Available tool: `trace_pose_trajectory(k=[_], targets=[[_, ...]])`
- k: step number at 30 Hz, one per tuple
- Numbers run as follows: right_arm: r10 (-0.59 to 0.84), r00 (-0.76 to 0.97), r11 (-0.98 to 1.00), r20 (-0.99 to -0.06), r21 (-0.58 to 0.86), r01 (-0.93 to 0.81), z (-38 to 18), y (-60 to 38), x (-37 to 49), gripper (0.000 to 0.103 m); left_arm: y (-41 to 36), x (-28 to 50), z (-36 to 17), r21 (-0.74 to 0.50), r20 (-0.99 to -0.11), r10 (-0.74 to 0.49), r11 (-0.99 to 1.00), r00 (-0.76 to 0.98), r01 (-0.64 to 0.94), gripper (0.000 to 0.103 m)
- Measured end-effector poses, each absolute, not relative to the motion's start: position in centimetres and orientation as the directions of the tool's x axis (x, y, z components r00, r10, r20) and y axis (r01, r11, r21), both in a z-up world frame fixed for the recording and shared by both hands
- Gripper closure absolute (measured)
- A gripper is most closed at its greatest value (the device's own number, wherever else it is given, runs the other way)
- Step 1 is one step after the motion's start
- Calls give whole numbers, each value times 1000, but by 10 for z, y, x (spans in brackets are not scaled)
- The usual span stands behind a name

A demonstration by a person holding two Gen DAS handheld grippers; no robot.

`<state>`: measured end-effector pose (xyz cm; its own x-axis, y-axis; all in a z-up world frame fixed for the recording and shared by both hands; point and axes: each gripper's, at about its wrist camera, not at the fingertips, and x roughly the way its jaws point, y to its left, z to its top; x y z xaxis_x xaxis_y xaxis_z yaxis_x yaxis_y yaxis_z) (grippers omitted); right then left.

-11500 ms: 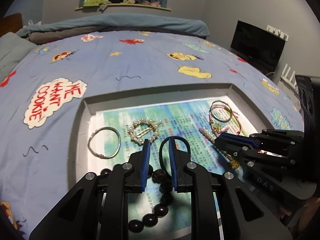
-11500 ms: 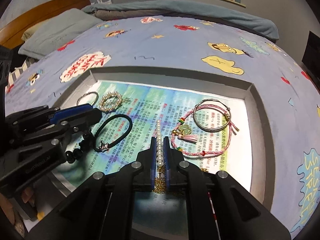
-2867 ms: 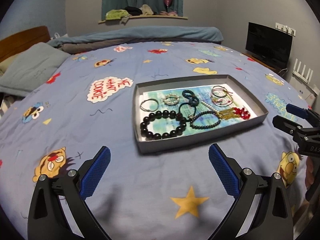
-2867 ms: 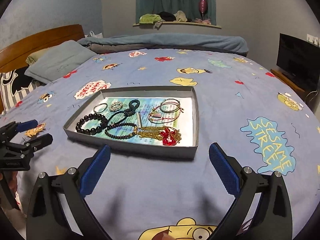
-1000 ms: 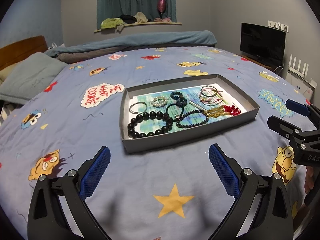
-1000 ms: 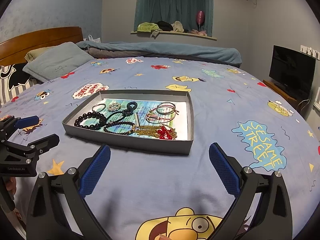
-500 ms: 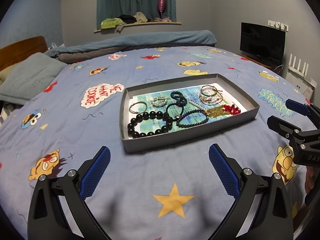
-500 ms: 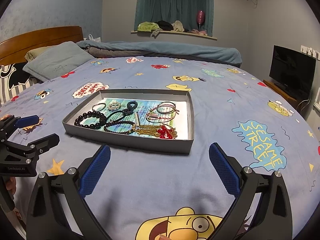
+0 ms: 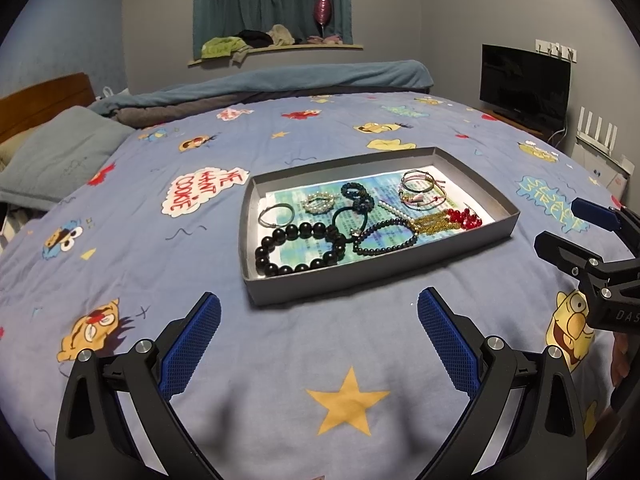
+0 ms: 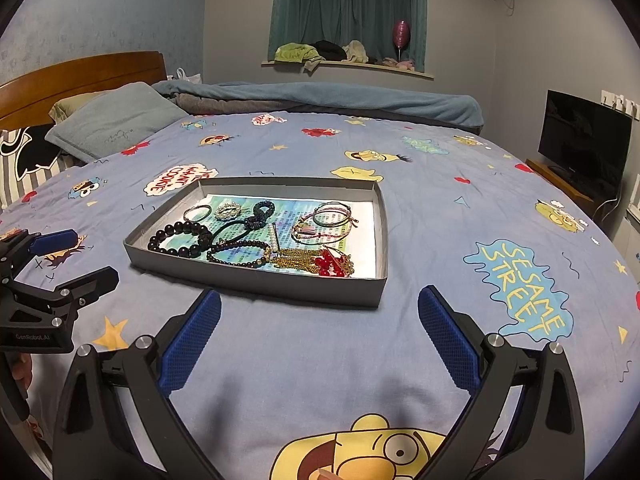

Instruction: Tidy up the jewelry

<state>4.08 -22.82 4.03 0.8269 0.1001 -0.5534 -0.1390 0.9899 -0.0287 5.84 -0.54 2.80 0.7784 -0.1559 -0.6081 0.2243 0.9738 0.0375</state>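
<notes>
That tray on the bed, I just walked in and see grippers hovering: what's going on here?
A person holds two grippers over the bed to sort jewelry. Right now neither touches anything: the left gripper and right gripper are both open and empty, held short of the grey tray. The jewelry lies inside the tray, including a large black bead bracelet, a gold chain and red beads.

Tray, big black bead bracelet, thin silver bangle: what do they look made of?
Tray: likely grey cardboard, matte; thin folded walls, printed paper lining.
Big black bead bracelet: glossy round beads with highlights; polished stone, wood or plastic, can't tell which.
Thin silver bangle: probably metal; thin, bright silvery sheen.
</notes>
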Motion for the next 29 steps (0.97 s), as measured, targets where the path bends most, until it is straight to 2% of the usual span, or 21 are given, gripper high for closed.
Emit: trace_pose_trajectory(k=[20,29], targets=[[98,825,990,-556,-29,-138,38,-229,41,6,-2,60,26,74,-581,-128,975,804,209,5],[93,819,990,-566,-37,-138,36,-228,43,6,-1,68,21,84,-617,-98,978,781,189,5]])
